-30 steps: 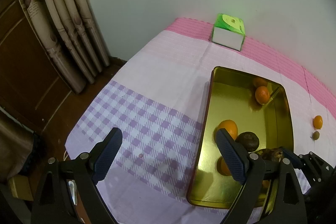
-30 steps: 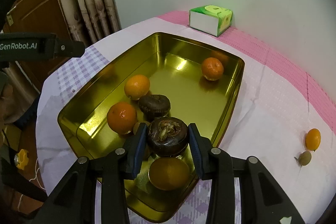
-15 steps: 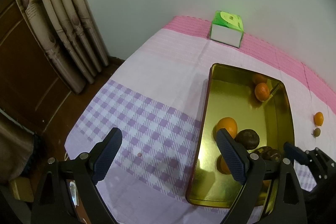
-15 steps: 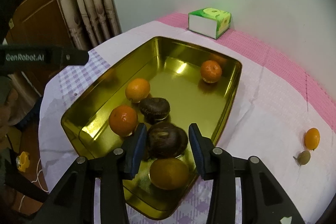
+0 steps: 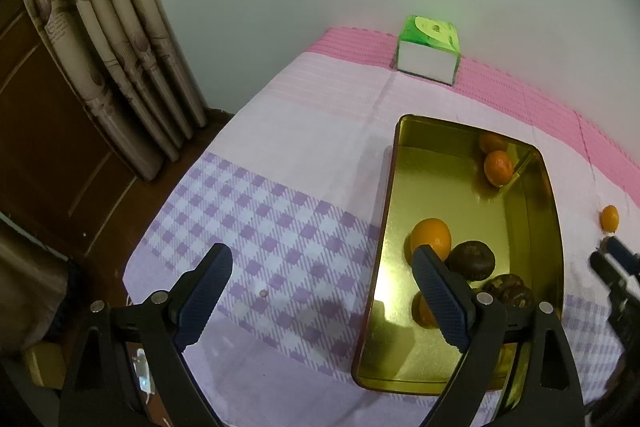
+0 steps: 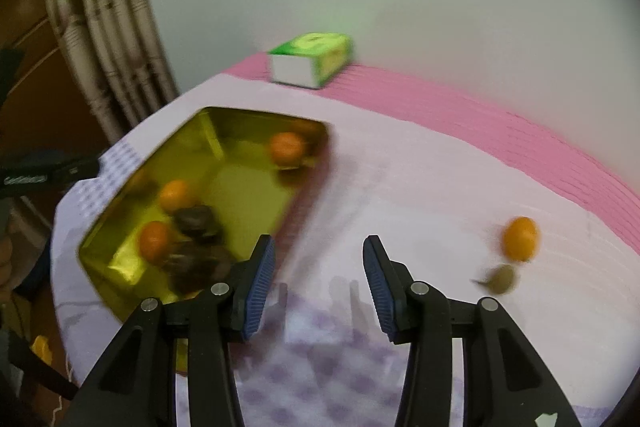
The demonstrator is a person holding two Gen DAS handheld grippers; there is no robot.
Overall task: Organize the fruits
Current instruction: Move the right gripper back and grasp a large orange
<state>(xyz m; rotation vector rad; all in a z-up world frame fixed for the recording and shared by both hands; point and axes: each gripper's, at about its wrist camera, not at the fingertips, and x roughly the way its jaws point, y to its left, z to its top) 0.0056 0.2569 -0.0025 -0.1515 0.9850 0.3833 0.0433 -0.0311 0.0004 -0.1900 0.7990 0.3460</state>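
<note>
Pink-and-lilac cloth covers the worktop. My right claw [image 6: 318, 277] gapes empty, tin [image 6: 120, 259] to its left; I'd swing right, straddle the orange [image 6: 520, 238], avoiding the olive-brown fruit [image 6: 502, 279] touching it. Left claw [image 5: 320, 301] idles wide.

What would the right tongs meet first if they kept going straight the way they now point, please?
Probably only bare tablecloth: the open right tongs point between the gold tray and the small orange fruit. Beyond lies the pink strip, then the wall, though blur makes depth uncertain.
</note>
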